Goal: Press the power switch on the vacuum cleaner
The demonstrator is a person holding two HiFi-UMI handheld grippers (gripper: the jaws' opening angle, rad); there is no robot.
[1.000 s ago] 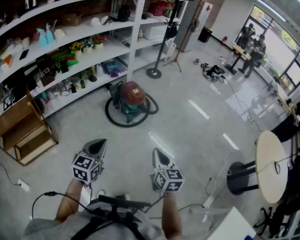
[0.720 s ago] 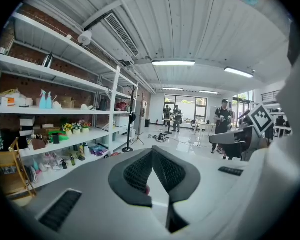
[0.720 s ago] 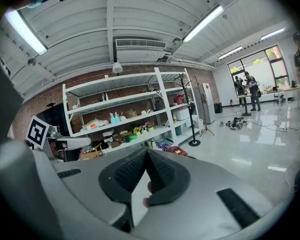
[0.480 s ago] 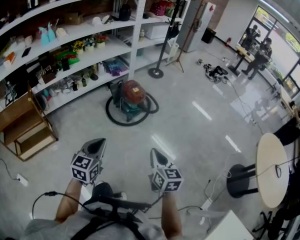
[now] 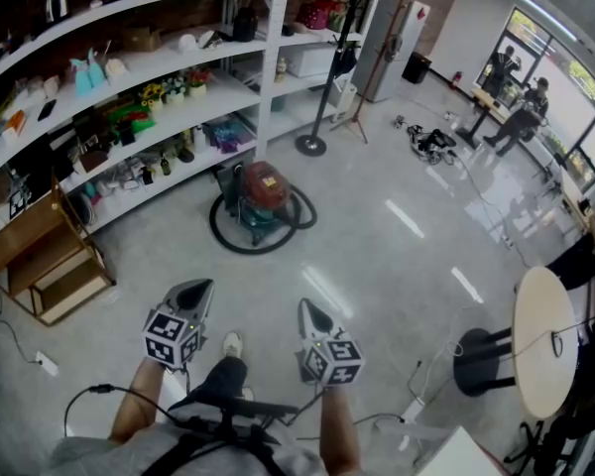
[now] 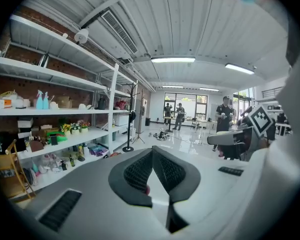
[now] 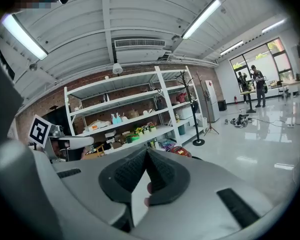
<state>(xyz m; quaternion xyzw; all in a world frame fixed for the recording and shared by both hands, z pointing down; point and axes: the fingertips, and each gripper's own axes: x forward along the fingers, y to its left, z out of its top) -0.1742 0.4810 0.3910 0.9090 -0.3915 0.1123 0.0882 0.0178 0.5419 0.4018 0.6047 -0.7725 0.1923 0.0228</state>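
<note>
The left gripper (image 6: 153,153) is being held with its two ribbed black jaws pressed together at the tips, gripping nothing. The right gripper (image 7: 146,151) is doing the same, with its jaws meeting in a closed point and nothing between them. Both are hovering side by side at the person's waist, pointing forward, each with its marker cube riding just behind the jaws. Between and just below them, the person's white shoe (image 5: 233,344) is stepping onto the glossy grey floor (image 5: 377,266).

A stretch of that floor is lying between the grippers and the dark red canister vacuum cleaner (image 5: 264,192), well apart from both. The vacuum is sitting close to the floor's far edge, just in front of the long white shelving unit (image 5: 270,62), with its black hose (image 5: 218,234) looping round its body. Its switch is too small to make out.

A low wooden chair (image 5: 42,258) is standing at the shelving's left end. A black coat stand (image 5: 322,92) is rising to the right of the vacuum. A round pale-topped table (image 5: 543,330) is occupying the right side, and two people (image 5: 524,115) are standing by the far windows.
</note>
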